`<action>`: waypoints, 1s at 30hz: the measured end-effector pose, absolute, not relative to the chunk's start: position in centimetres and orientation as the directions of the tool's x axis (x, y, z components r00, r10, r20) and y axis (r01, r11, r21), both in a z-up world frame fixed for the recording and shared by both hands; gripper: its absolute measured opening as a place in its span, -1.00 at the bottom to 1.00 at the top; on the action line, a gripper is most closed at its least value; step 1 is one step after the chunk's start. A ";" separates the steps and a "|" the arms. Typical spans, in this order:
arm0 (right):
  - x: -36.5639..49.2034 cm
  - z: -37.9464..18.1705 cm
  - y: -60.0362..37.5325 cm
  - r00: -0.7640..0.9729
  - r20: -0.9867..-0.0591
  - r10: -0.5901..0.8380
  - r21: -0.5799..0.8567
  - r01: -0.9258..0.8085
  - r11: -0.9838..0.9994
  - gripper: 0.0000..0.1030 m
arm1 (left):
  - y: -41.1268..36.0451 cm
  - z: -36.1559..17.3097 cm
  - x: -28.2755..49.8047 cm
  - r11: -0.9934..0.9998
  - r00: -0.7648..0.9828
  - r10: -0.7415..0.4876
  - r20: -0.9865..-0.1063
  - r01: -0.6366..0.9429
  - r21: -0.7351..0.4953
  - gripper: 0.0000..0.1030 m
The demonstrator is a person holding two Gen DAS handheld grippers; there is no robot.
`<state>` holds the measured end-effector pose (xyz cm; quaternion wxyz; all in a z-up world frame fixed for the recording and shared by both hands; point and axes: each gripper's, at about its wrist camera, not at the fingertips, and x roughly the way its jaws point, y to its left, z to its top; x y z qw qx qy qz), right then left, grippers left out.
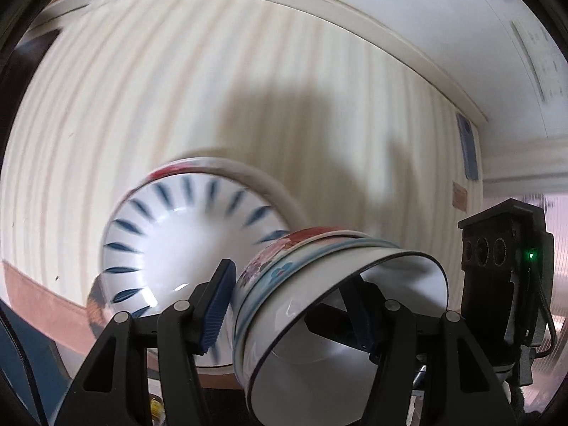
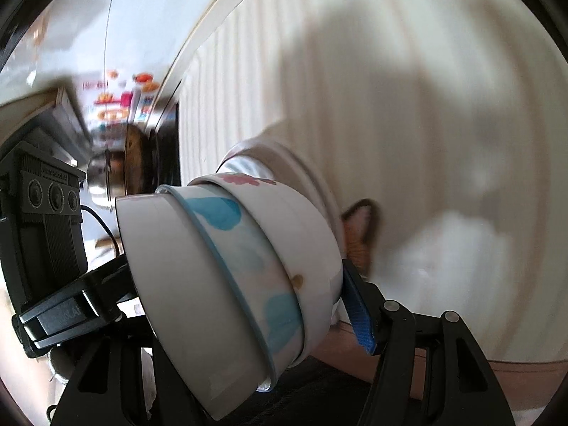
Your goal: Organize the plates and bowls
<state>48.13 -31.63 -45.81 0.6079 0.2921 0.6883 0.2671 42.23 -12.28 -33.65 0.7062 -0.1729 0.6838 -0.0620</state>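
Both grippers, left [image 1: 291, 305] and right [image 2: 248, 301], have jaws clamped on one tilted stack of nested bowls [image 1: 330, 294], white with blue and pink flowers.

You're in a home kitchen or dining corner. Nested bowls [image 2: 230, 269], a steel pot [image 2: 101, 177] and bright food packets [image 2: 124, 103] sit around a ribbed cream table [image 1: 213, 81].

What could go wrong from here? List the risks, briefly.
1. The nested bowls lie tipped sideways between the left tongs and right tongs; the inner ones might slide out.
2. The blue-dashed bowl sits close behind; swinging them could knock it.
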 end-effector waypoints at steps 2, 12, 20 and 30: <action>48.5 -46.0 -29.7 -0.117 -0.681 0.723 0.722 0.053 0.690 0.25 | -10.7 -34.0 41.9 0.926 0.063 -0.322 -0.945 -0.188 -0.328 0.10; 49.7 -48.1 -22.3 -0.211 -0.682 0.700 0.716 0.004 0.698 0.25 | -6.2 -35.9 41.2 0.901 0.070 -0.317 -0.946 -0.288 -0.323 0.10; 50.5 -48.8 -21.1 -0.223 -0.699 0.679 0.698 -0.011 0.716 0.25 | -5.3 -37.0 42.0 0.894 0.067 -0.324 -0.944 -0.304 -0.329 0.10; 50.7 -49.2 -20.5 -0.222 -0.714 0.664 0.682 -0.008 0.731 0.25 | -4.9 -37.8 42.2 0.889 0.058 -0.330 -0.942 -0.316 -0.331 0.11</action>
